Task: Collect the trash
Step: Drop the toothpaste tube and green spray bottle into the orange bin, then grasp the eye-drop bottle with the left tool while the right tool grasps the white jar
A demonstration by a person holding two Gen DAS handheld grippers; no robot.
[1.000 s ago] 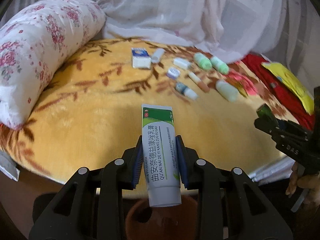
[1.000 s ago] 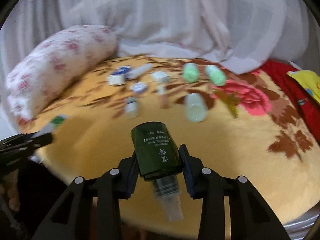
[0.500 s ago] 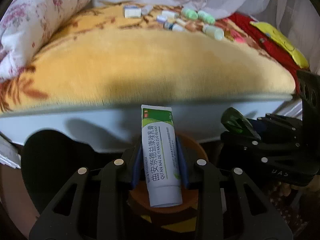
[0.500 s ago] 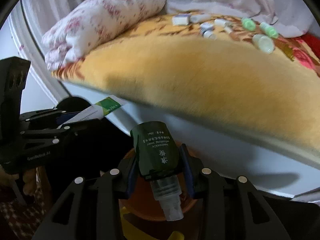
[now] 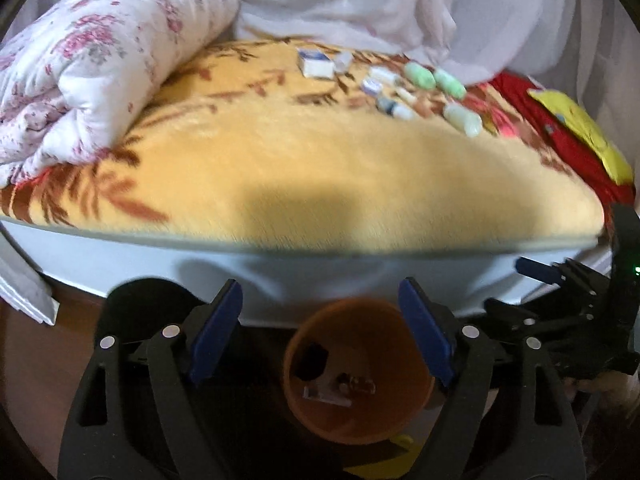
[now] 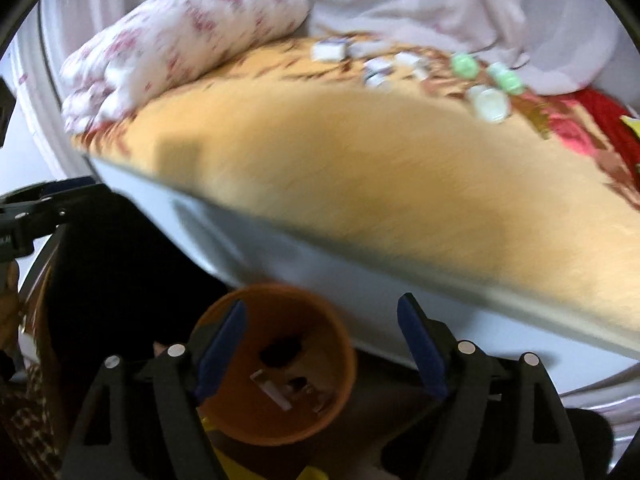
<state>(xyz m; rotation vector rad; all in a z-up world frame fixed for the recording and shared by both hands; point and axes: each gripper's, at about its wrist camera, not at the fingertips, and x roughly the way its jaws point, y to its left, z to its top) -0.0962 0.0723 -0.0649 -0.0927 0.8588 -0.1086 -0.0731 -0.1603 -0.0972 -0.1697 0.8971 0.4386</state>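
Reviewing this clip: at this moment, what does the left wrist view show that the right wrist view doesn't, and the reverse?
Only the left wrist view shows the open left tongs close up, the right tongs off to the side, and the whole yellow item on the red cloth.

Only the right wrist view shows the open right tongs close up, with the left tongs at the left edge.

Both show the orange bin below the empty tongs with items inside, the bed's yellow blanket, the floral pillow, and small bottles and boxes remaining.
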